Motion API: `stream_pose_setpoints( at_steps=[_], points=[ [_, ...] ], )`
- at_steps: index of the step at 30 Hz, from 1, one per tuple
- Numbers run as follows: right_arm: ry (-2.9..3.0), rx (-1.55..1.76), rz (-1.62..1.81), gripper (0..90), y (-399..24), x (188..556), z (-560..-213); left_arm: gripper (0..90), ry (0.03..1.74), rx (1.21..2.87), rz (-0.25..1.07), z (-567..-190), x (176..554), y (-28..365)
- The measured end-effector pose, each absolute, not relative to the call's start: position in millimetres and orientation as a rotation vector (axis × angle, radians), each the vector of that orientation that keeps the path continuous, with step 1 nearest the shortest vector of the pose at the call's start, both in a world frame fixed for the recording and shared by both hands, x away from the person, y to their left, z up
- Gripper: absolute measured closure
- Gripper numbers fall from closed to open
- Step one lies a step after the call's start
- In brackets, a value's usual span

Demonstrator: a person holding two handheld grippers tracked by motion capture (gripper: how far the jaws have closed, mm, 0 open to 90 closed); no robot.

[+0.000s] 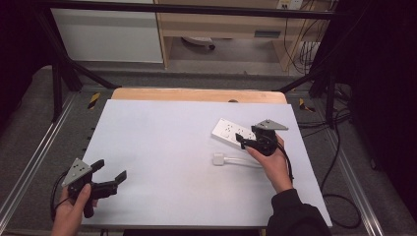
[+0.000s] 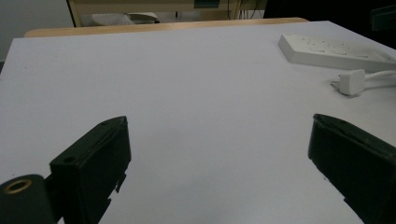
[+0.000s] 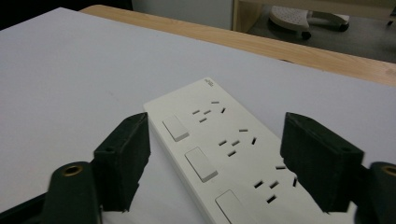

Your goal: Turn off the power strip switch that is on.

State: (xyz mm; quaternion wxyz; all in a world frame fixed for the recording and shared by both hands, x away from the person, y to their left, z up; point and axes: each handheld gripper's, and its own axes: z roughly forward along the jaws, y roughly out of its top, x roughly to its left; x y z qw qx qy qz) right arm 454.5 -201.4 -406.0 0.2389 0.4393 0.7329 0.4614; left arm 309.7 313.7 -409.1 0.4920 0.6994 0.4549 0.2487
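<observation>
Open right gripper (image 3: pixel 215 158) straddles power strip (image 3: pixel 233 149), plug (image 1: pixel 218 159) nearby.

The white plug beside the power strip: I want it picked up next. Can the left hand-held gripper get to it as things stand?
Probably yes: the left hand-held gripper is open, with bare table up to the plug.

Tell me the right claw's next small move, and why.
Probably lower the right claw and close it across the power strip. Its jaws stand open on either side of the strip without pressing it, and the plug lies loose nearby, unplugged.
</observation>
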Motion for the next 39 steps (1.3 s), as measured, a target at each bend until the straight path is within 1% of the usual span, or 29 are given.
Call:
stream_pose_setpoints(
  at_steps=[5,9,18,26,30,39],
  points=[
    [1.977,1.216,1.260,9.2,-202,455,-404,5.7,1.104,1.688,0.602,-409,309,314],
    [1.956,1.214,1.265,5.2,-202,453,-400,5.7,1.107,1.690,0.604,-409,309,315],
    [1.929,1.145,1.245,4.6,-203,447,-390,5.7,1.108,1.687,0.603,-408,309,315],
    [1.887,1.159,1.249,4.3,-208,444,-385,5.5,1.108,1.687,0.604,-408,310,316],
    [1.872,1.153,1.265,1.7,-212,442,-380,5.0,1.112,1.685,0.603,-408,310,316],
    [1.846,1.157,1.287,1.9,-224,433,-369,5.0,1.114,1.681,0.603,-408,309,316]
  ],
)
